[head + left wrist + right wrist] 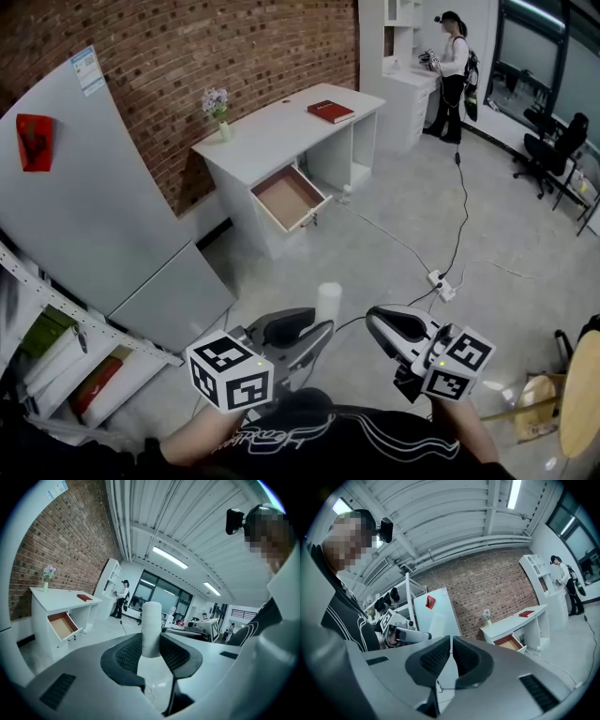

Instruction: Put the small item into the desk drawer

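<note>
My left gripper (pixel 317 326) is shut on a small white cylinder (pixel 328 300) that stands upright between its pads. In the left gripper view the cylinder (pixel 151 616) rises out of the black jaws of that gripper (pixel 151 644). My right gripper (pixel 378 321) hangs beside it on the right, shut with nothing between the pads; its own view shows the right gripper (pixel 451 652) with the jaws nearly touching. The white desk (pixel 281 127) stands ahead across the floor against the brick wall. Its drawer (pixel 288 197) is pulled out, with a bare brown inside. Both grippers are well short of it.
On the desk lie a red book (pixel 330 111) and a small vase of flowers (pixel 218 108). A white panel (pixel 84 197) leans at the left, above a shelf (pixel 66 366). A power strip (pixel 441 284) and cables lie on the floor. A person (pixel 453 75) stands at the far counter, near office chairs (pixel 553 150).
</note>
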The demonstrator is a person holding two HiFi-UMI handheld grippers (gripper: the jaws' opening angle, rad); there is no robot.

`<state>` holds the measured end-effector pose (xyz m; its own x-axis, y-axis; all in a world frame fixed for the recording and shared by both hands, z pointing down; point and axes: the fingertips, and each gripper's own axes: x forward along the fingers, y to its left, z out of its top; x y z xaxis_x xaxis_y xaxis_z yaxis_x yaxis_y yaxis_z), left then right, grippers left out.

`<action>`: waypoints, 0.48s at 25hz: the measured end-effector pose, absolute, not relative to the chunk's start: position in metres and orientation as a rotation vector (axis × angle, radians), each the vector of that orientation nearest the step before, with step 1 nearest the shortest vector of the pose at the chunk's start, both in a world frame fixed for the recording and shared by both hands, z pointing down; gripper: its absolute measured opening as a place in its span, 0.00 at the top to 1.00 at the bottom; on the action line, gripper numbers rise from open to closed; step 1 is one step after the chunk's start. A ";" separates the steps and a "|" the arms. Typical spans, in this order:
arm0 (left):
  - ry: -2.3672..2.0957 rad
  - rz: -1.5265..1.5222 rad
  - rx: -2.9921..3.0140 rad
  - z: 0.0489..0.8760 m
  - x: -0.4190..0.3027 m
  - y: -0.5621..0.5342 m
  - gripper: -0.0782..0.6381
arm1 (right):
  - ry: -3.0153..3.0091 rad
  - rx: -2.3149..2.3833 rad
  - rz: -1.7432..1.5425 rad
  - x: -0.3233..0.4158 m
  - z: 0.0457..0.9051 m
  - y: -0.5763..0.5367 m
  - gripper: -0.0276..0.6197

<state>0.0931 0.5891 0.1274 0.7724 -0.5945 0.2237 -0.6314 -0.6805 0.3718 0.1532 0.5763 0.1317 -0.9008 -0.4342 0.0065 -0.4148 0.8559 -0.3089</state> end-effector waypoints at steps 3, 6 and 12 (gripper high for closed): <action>-0.935 0.121 2.530 0.130 0.086 0.584 0.70 | 2.961 -0.683 -0.468 0.148 0.132 0.568 0.88; -0.944 0.121 2.524 0.134 0.079 0.576 0.70 | 2.951 -0.686 -0.487 0.144 0.136 0.559 0.88; -0.951 0.130 2.525 0.148 0.066 0.547 0.70 | 2.959 -0.694 -0.503 0.131 0.148 0.528 0.88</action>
<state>0.0660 0.5470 0.1478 0.7595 -0.6063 0.2357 -0.6474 -0.6686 0.3659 0.1308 0.5281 0.1476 -0.8968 -0.4422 0.0144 -0.4222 0.8455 -0.3270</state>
